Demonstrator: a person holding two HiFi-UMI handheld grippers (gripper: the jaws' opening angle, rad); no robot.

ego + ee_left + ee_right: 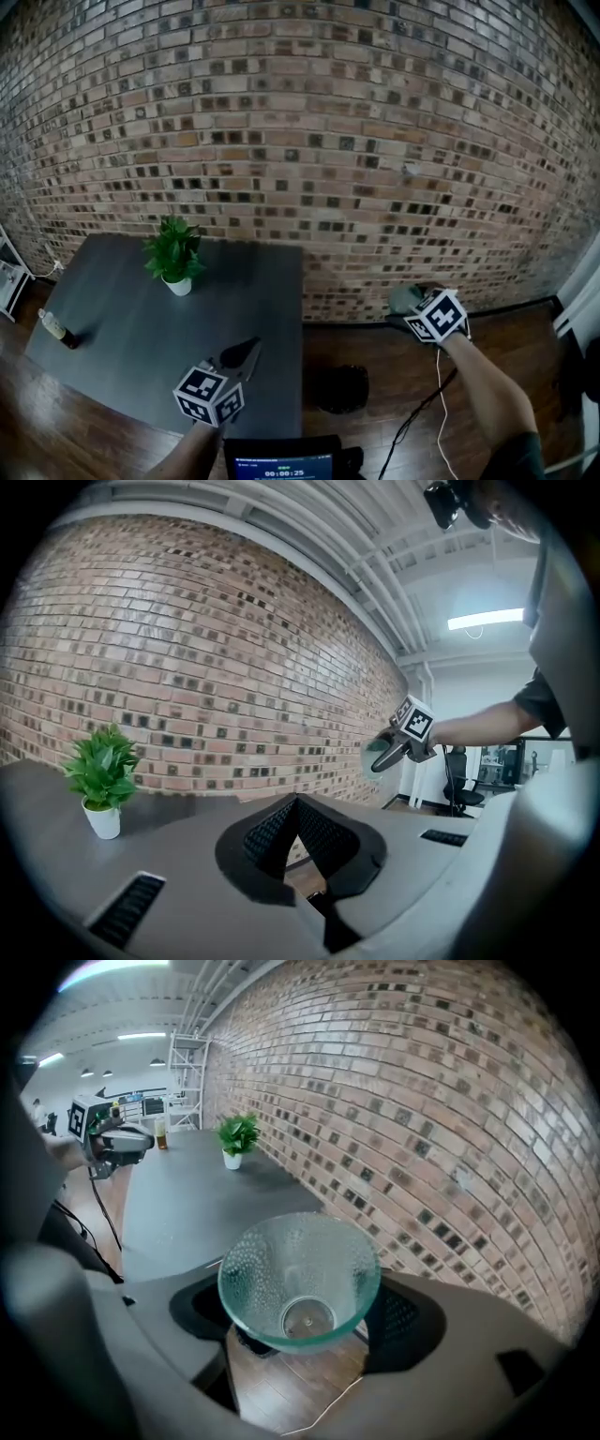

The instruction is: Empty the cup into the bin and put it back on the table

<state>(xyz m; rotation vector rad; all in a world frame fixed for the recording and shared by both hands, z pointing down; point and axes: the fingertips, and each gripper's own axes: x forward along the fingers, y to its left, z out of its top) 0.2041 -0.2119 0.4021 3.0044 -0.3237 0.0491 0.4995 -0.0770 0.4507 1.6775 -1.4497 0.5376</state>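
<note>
Your left gripper (242, 356) sits pinched shut and empty over the table (122, 328), out of the way, while your right gripper (405, 305) clamps the cup (300, 1283) tilted off the edge toward the bin (339, 389).

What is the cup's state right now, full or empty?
Empty, as far as it shows. The right gripper view looks straight into the cup, and its clear base and walls show nothing inside, only floor through the glass.

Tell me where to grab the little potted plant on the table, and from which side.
Grip the white pot, side-on and level, with the left gripper; the right gripper is shut on the cup. The leaves spread wider than the pot and cover it from above, while it stands upright on the table with nothing close beside it.
</note>
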